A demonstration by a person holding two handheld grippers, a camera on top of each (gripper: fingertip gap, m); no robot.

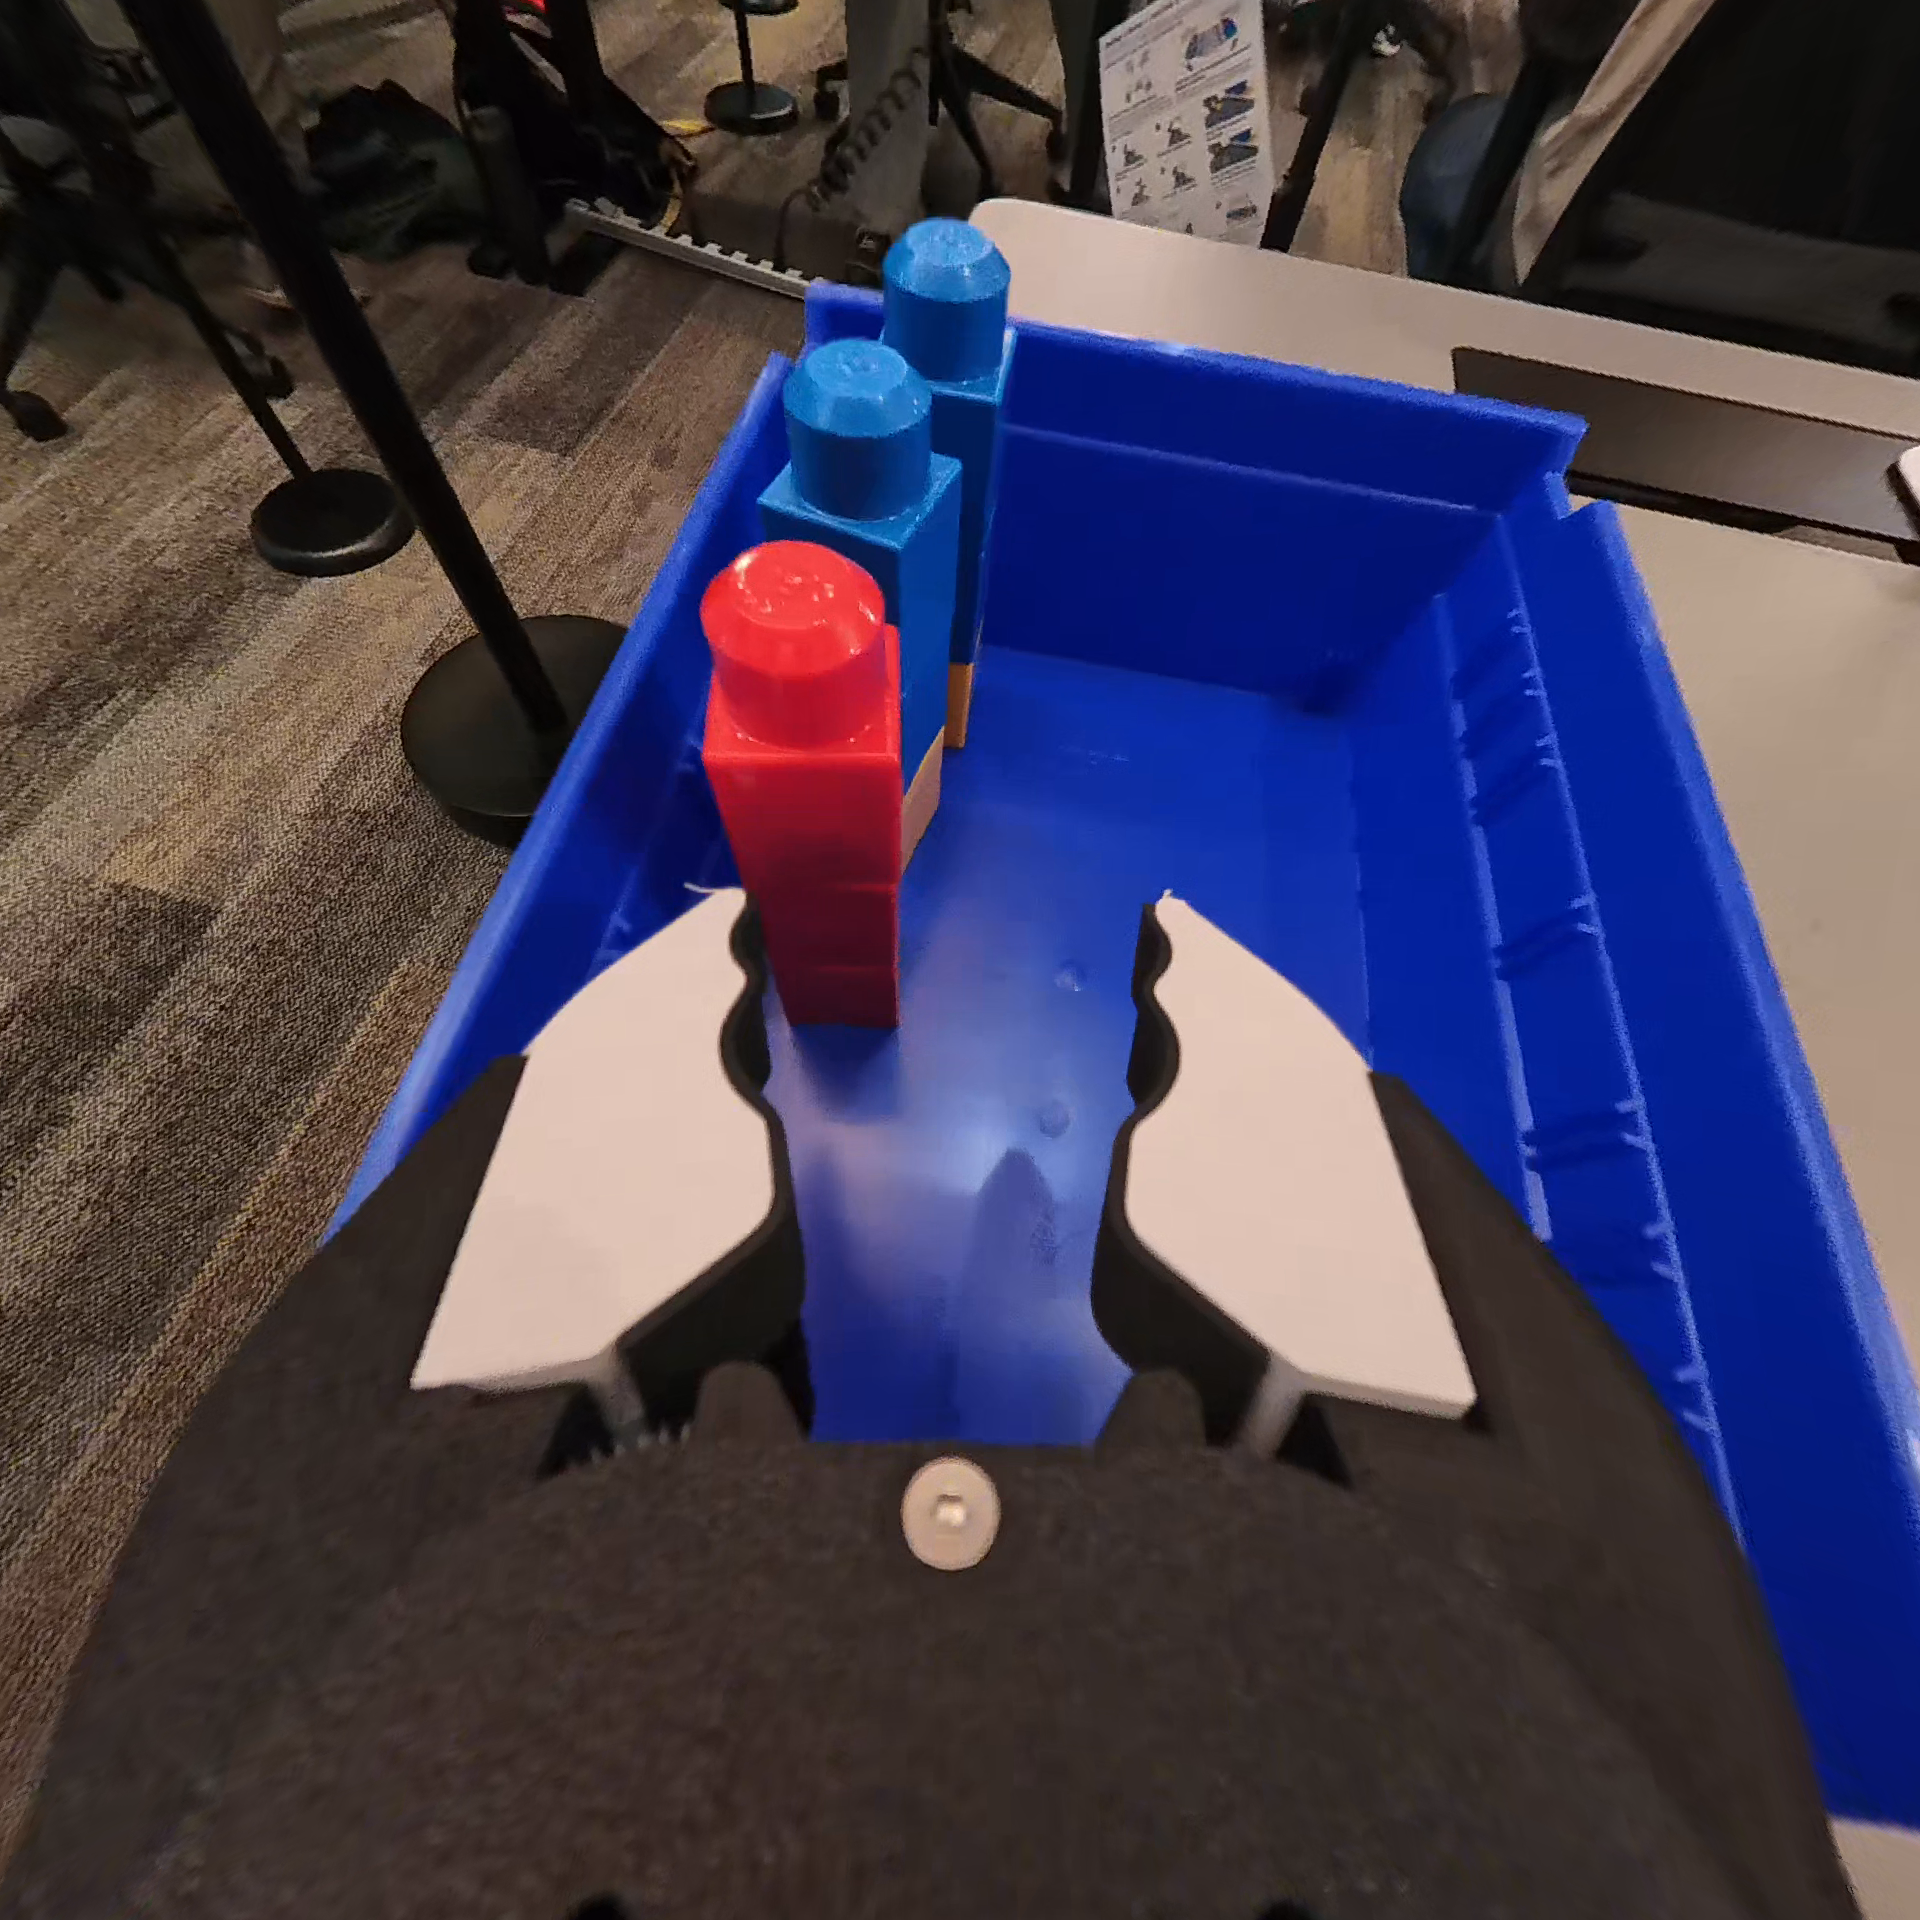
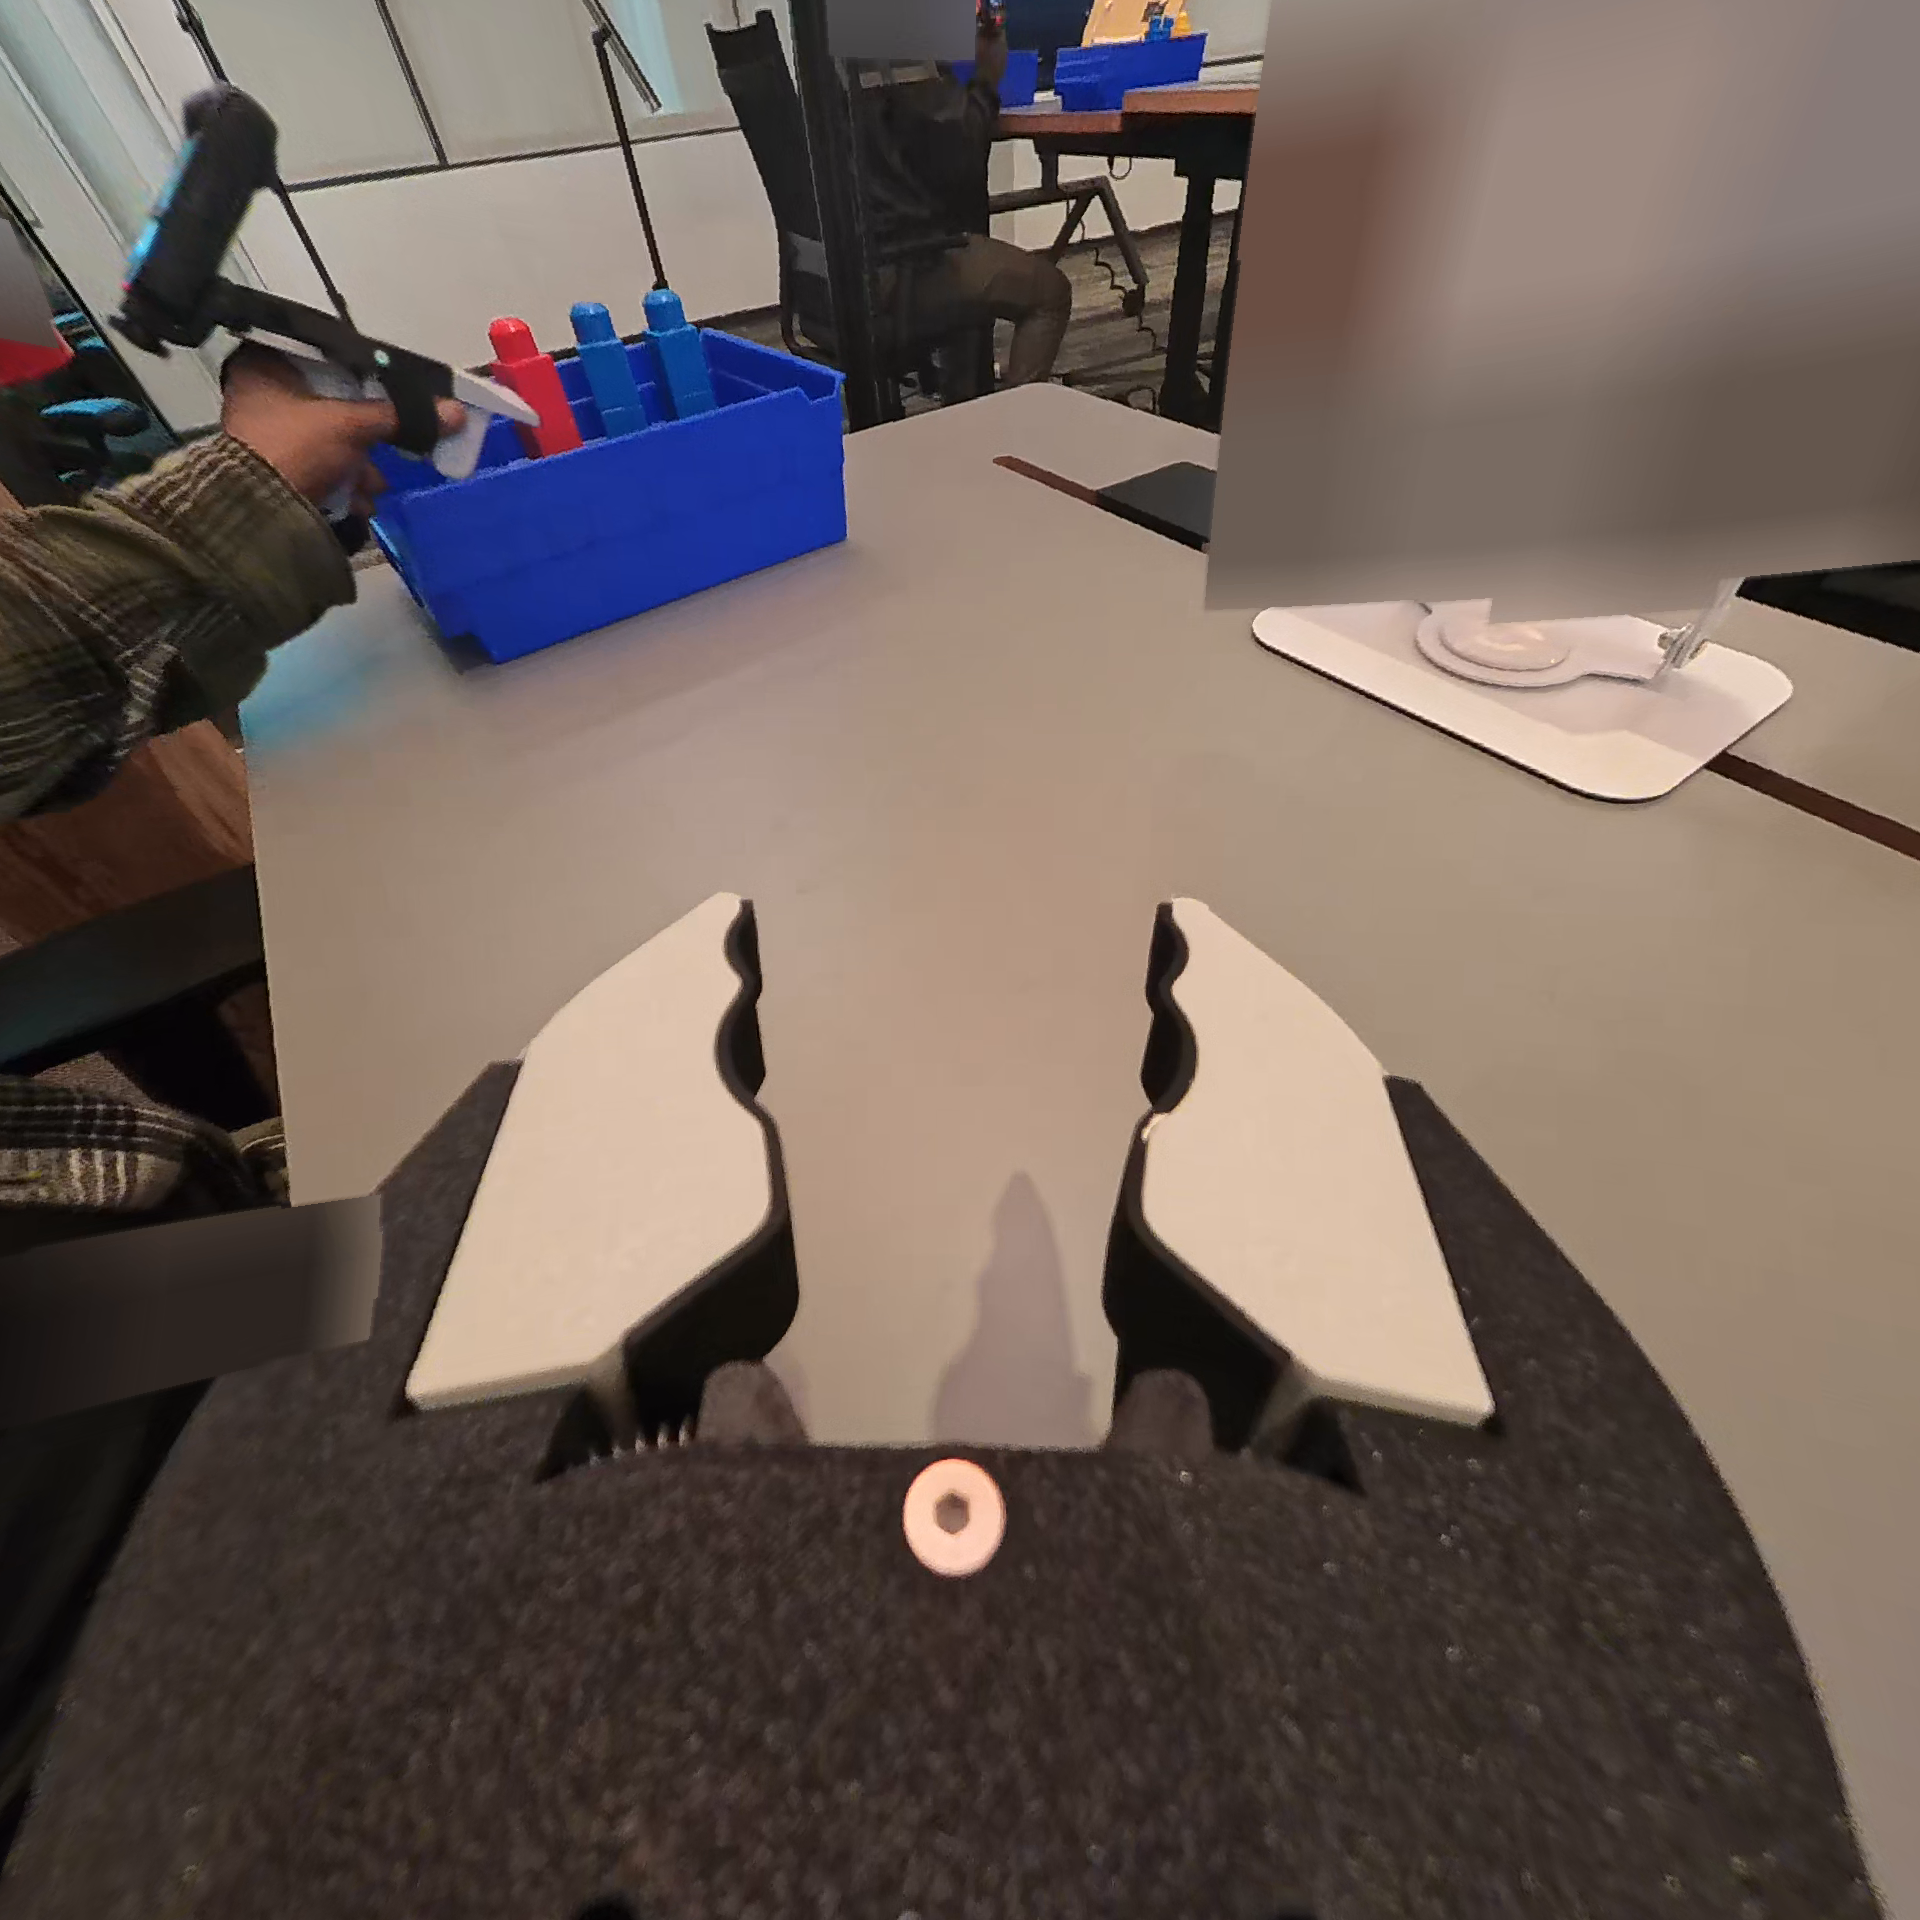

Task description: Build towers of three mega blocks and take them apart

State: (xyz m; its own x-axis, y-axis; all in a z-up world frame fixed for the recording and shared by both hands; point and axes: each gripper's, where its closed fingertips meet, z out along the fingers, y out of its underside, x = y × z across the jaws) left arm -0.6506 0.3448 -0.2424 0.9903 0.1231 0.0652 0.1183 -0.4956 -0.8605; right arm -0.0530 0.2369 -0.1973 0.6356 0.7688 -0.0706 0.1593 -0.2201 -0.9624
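Along the nine-o'clock wall of the deep blue plastic bin (image 1: 1455, 727) three towers stand built: a red mega-block tower (image 1: 805, 790) nearest, then two blue-topped towers with tan bases (image 1: 883, 540), toward twelve o'clock. The left gripper (image 1: 945, 914) gapes wide and empty, its left finger beside the red tower. Dismantling seems next. At three o'clock, the right gripper (image 2: 954, 914) is wide, empty, over the grey table (image 2: 935, 675).

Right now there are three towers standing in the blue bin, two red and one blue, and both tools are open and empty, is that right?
Not quite: the left wrist view shows one red tower and two blue towers in the blue bin. Left tool and right tool are open and empty.
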